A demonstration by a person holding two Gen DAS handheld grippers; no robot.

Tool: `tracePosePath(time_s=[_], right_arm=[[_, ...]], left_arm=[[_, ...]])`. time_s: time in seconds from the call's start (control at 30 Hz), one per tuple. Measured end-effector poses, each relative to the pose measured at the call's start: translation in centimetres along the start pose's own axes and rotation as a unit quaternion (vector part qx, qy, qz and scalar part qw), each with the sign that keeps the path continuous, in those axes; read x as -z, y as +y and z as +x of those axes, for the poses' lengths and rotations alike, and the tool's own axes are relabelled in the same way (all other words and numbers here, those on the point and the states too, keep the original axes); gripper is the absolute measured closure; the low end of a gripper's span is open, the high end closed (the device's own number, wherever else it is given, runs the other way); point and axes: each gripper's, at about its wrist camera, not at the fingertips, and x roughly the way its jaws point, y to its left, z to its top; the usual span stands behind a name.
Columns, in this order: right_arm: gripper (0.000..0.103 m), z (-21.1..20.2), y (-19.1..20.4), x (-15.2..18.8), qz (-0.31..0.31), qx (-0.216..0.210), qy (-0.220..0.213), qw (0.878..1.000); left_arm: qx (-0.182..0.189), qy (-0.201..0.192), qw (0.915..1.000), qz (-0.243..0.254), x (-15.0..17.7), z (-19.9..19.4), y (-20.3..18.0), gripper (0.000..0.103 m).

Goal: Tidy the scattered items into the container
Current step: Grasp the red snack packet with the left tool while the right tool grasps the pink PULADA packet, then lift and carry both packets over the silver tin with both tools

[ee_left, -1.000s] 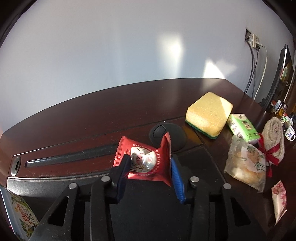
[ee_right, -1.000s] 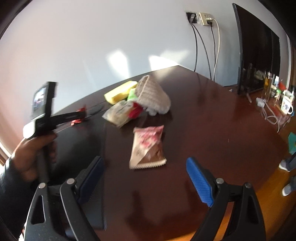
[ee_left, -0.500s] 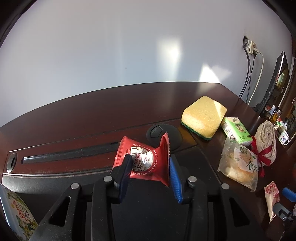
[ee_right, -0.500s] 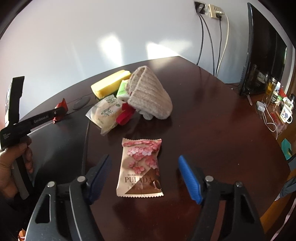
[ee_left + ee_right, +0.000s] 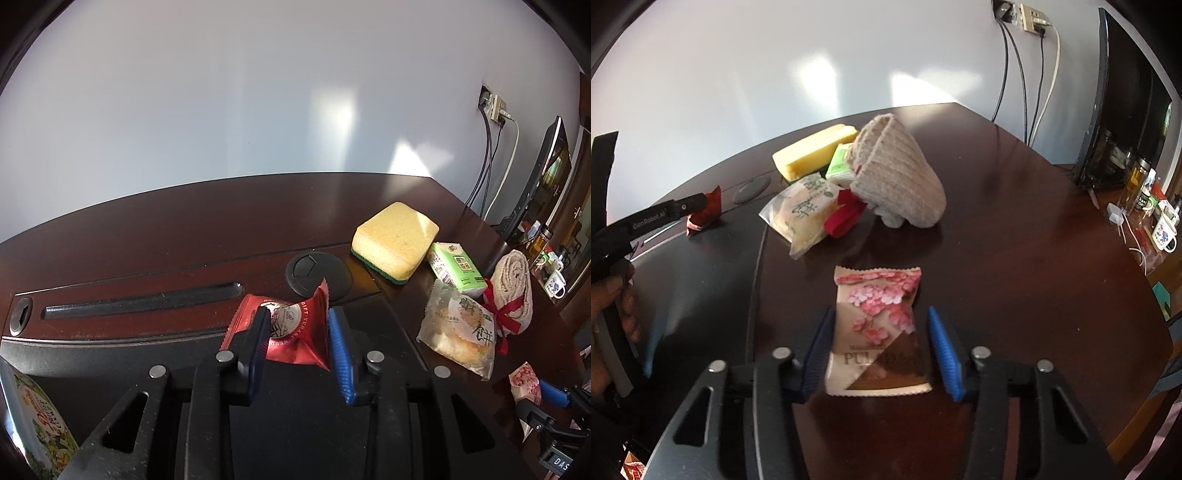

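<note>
My left gripper (image 5: 298, 317) is shut on a red snack packet (image 5: 295, 332) and holds it above the dark table; the packet also shows in the right wrist view (image 5: 705, 210). My right gripper (image 5: 881, 325) is open, its fingers on either side of a pink-flowered snack packet (image 5: 879, 328) lying flat on the table; whether the pads touch it I cannot tell. Further back lie a yellow sponge (image 5: 395, 240), a green carton (image 5: 456, 267), a clear-wrapped pastry (image 5: 458, 328) and a rolled beige towel (image 5: 897, 181) with a red ribbon. The container is not clearly in view.
A round cable grommet (image 5: 317, 273) and a long slot (image 5: 144, 302) sit in the table. A printed packet edge (image 5: 33, 424) shows at lower left. A monitor (image 5: 1126, 96), cables and mugs (image 5: 1165, 229) stand at the right, near the table's edge.
My right gripper has moved forward and down until its fingers flank the pink-flowered packet, and they have narrowed. My left gripper keeps the red packet, shifting only slightly.
</note>
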Motion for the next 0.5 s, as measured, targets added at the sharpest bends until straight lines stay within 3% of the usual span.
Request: tracePosePath(time_s=[0.2,0.5], right_arm=[[0.062,0.0,0.1,0.0,-0.003,-0.004,-0.005,1.000],[0.063,-1.1,-0.2,0.0,0.004,-0.012,-0.023,1.000]], left_arm=[[0.001,-0.007,1.0000,-0.005,0.0,-0.6,0.2,0.072],[-0.007,-0.003,0.9999,-0.010,0.1,-0.6,0.3,0.072]])
